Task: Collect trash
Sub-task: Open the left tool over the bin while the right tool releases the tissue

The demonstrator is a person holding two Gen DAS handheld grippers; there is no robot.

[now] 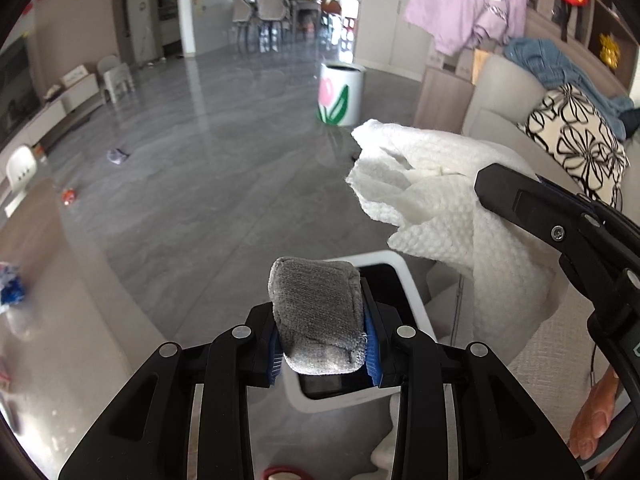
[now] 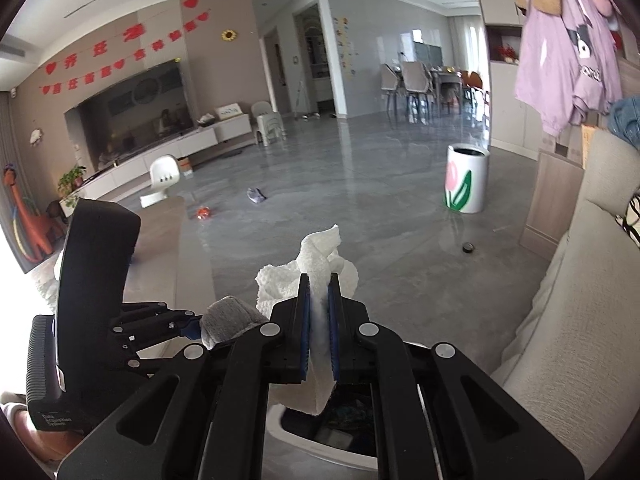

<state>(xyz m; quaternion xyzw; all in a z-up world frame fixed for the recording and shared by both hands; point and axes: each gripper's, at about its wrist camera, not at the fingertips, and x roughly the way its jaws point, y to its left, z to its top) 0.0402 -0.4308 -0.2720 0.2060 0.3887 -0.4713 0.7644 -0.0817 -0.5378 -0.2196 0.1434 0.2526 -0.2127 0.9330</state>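
My left gripper (image 1: 320,344) is shut on a grey rolled sock (image 1: 318,316) and holds it above a white-rimmed bin (image 1: 404,276) with a dark inside. My right gripper (image 2: 319,328) is shut on a white paper towel (image 2: 316,264) and holds it over the same bin (image 2: 320,444). In the left wrist view the paper towel (image 1: 432,196) hangs from the right gripper's fingers (image 1: 516,200) at the right. In the right wrist view the sock (image 2: 228,318) and the left gripper (image 2: 160,320) sit just to the left.
A white bin painted with a tulip (image 1: 340,94) stands on the grey floor ahead, also in the right wrist view (image 2: 466,178). A purple scrap (image 2: 256,195), an orange scrap (image 2: 204,213) and a small black disc (image 2: 467,247) lie on the floor. A beige sofa (image 2: 580,300) is at the right.
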